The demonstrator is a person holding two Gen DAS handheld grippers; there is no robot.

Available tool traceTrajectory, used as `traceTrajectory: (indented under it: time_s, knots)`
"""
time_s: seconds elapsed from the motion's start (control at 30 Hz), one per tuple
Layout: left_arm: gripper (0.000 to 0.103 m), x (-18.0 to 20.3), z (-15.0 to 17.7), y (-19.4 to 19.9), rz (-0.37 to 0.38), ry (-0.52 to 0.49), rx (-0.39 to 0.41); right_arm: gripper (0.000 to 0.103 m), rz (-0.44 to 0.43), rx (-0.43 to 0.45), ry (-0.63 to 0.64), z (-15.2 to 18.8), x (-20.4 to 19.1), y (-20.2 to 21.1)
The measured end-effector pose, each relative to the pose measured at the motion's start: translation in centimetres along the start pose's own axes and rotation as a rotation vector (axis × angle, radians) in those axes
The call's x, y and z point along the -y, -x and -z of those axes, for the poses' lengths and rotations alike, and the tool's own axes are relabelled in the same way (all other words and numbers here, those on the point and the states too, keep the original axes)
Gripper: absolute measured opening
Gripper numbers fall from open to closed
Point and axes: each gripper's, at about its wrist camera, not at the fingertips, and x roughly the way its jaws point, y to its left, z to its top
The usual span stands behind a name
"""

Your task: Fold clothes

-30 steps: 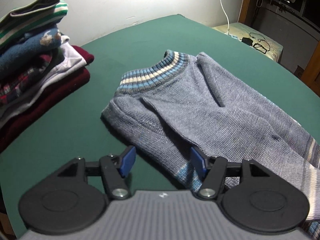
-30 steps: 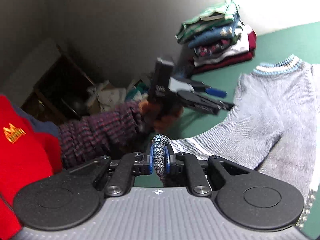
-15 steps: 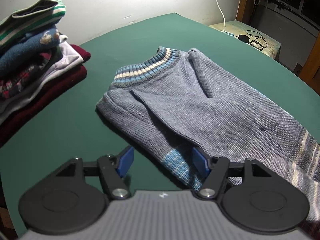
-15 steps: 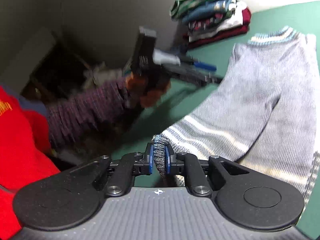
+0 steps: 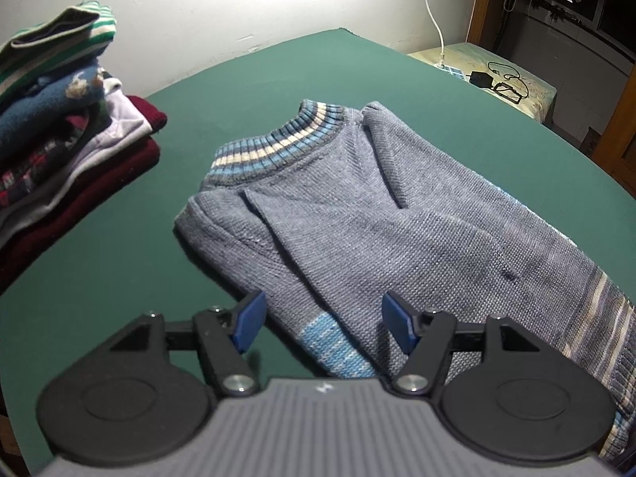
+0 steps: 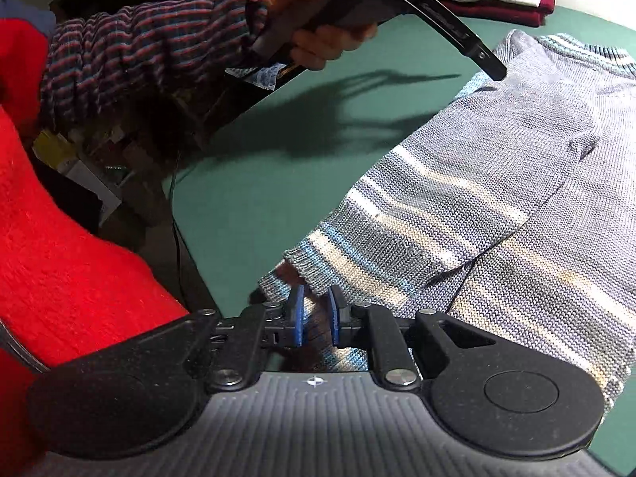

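The grey sweater [image 5: 397, 222] lies flat on the green table [image 5: 119, 278], sleeves folded across its body, striped collar [image 5: 278, 143] at the end away from the person and striped hem [image 6: 397, 254] at the near table edge. The right gripper [image 6: 316, 318] is at the hem's corner; its jaws are opening, a narrow gap between the blue pads [image 6: 296, 318], with the knit edge lying between them and no longer clearly pinched. The left gripper [image 5: 322, 322] hangs over the sweater's sleeve cuff [image 5: 338, 349], jaws spread wide and gripping nothing, the cuff below the gap. From the right wrist view, a hand [image 6: 318, 35] in a striped sleeve [image 6: 151, 47] holds that gripper above the table. A stack of folded clothes [image 5: 59, 139] stands left of the sweater, well apart from the collar.
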Motion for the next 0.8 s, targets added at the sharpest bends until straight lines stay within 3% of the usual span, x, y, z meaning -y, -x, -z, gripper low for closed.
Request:
traceTrajectory:
  time_s: [0.17, 0.2, 0.47, 0.57, 0.67, 0.73, 0.8]
  knots:
    - [0.067, -0.2, -1.4, -1.8, 0.006, 0.045, 0.003, 0.018, 0.039, 0.125, -0.012, -1.4, -0.1, 1.7]
    - [0.067, -0.4, -1.8, -2.2, 0.006, 0.061, 0.002, 0.025, 0.042, 0.139, -0.012, -1.6, -0.2, 1.6]
    - [0.067, -0.5, -2.4, -3.5, -0.016, 0.096, -0.006, 0.036, 0.075, 0.031, 0.118, -1.0, -2.2, -1.8]
    - [0.063, -0.3, -2.3, -3.5, -0.032, 0.095, 0.001, 0.035, 0.09, 0.028, 0.148, -0.5, -2.3, -2.2]
    - [0.041, -0.2, -2.1, -3.3, -0.058, 0.092, 0.021, 0.017, 0.103, 0.023, 0.161, -0.5, -2.3, -2.0]
    - [0.009, -0.2, -2.1, -3.0, -0.046, 0.1, 0.028, 0.005, 0.103, 0.016, 0.162, -0.5, -2.3, -1.7]
    - [0.005, -0.2, -2.0, -2.5, -0.036, 0.106, 0.039, 0.005, 0.095, 0.022, 0.15, -1.1, -2.8, -1.1]
